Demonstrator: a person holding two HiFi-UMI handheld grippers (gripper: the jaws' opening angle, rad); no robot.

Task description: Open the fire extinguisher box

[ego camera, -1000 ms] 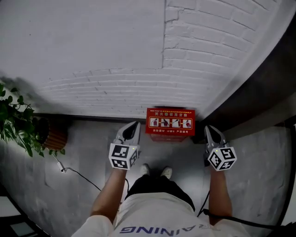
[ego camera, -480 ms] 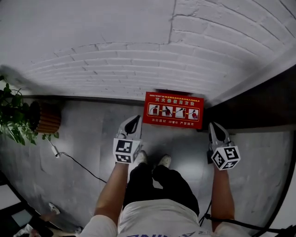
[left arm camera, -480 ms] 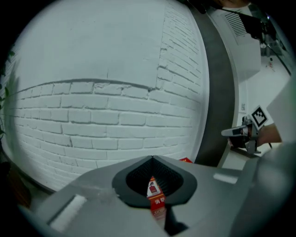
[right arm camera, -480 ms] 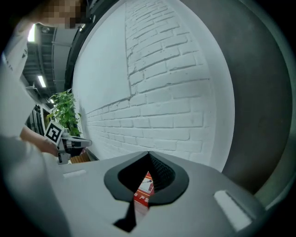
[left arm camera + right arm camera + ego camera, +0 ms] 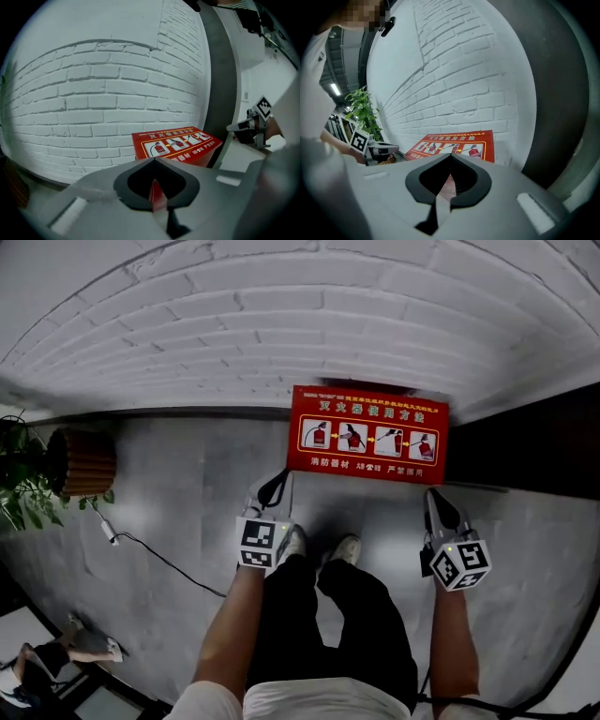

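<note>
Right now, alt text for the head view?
A red fire extinguisher box, lid shut, sits on the floor against a white brick wall. Left tongs and right tongs, both closed, point toward it from either side; a potted plant stands far left.

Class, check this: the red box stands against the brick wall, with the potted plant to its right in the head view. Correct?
No. The head view shows the potted plant to the left of the red box, not the right. The box does stand against the brick wall.
</note>
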